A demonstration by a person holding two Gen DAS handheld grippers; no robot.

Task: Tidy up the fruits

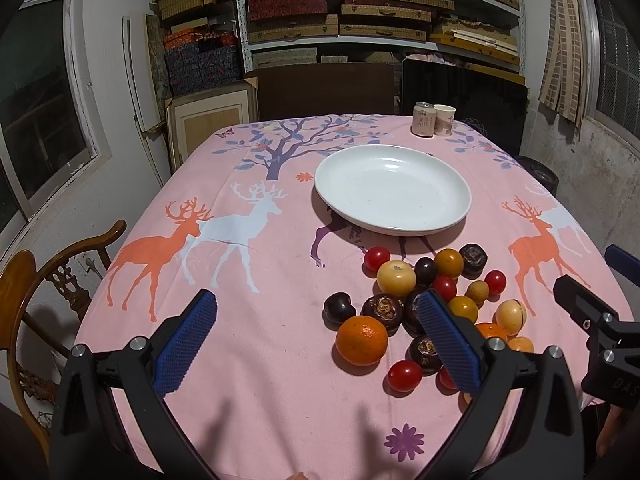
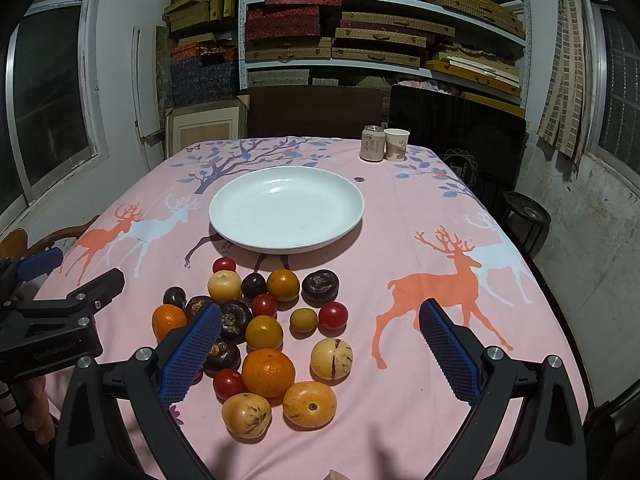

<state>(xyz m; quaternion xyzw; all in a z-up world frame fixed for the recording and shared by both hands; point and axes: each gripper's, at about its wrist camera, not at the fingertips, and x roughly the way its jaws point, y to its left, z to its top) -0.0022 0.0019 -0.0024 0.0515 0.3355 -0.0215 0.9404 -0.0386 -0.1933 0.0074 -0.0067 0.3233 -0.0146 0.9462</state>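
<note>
You are holding the left gripper (image 1: 318, 334) and right gripper (image 2: 320, 342) spread apart over the mixed fruit pile (image 2: 264, 332) near the round white ceramic plate (image 2: 286, 210).

Left gripper (image 1: 316, 338): black plastic frame, two arms curving up to the fingers.
Left fingers (image 1: 185, 344): long blue pads with a fine ribbed, dotted texture.
Right gripper (image 2: 320, 350): same black frame and build.
Right fingers (image 2: 450, 354): blue textured pads with toothed edges.
Screws: round silver bolt heads at the finger joints of both grippers.
Markings: faint raised lettering on each gripper's black side body, too small to read fully.
</note>
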